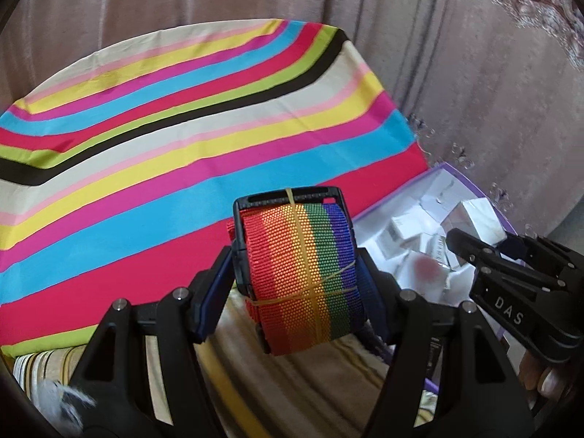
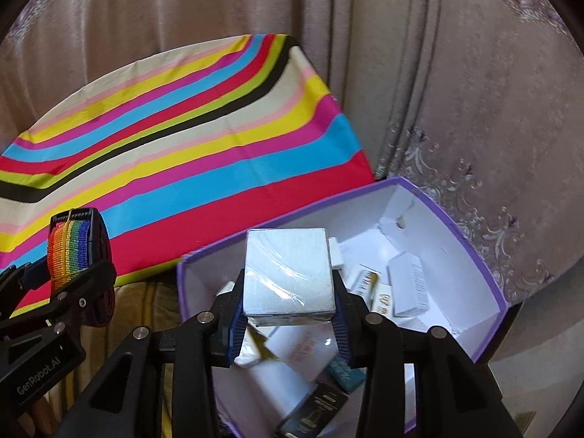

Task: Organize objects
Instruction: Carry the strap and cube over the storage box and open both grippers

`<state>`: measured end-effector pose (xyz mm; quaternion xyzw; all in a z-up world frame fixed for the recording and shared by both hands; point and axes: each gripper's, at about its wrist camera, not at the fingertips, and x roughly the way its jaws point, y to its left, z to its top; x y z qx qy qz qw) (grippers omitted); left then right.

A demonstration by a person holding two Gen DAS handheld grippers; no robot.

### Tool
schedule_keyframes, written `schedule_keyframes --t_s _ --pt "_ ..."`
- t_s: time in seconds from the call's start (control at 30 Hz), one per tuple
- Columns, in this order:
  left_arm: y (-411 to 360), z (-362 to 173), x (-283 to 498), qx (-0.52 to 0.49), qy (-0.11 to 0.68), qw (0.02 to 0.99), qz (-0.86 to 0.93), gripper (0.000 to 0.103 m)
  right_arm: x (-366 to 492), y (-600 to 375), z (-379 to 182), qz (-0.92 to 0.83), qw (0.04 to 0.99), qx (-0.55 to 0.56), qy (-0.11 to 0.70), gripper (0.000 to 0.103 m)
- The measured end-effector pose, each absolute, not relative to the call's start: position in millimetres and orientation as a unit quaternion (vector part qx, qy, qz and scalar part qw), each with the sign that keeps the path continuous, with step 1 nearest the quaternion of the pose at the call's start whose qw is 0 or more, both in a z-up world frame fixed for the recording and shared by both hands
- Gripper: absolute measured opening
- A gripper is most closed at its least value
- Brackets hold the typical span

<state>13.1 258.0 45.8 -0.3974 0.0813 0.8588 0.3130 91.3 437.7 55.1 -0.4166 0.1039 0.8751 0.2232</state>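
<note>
Right hand-held gripper clamps a white box above the purple bin.

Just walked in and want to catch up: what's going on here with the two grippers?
A person is sorting things with a handheld gripper in each hand. The left gripper is shut on a rolled rainbow strap bound with rubber bands, held in front of the striped cloth. The right gripper is shut on a small white box, held over the open purple box, which already holds other small packages.
</note>
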Motion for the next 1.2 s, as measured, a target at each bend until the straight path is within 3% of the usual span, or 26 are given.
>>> schedule_keyframes --t_s 1.2 --pt "356.4 30.2 33.9 -0.416 0.126 0.385 0.814 0.068 127.1 519.6 26.1 0.832 0.313 -0.439 0.134 0.041"
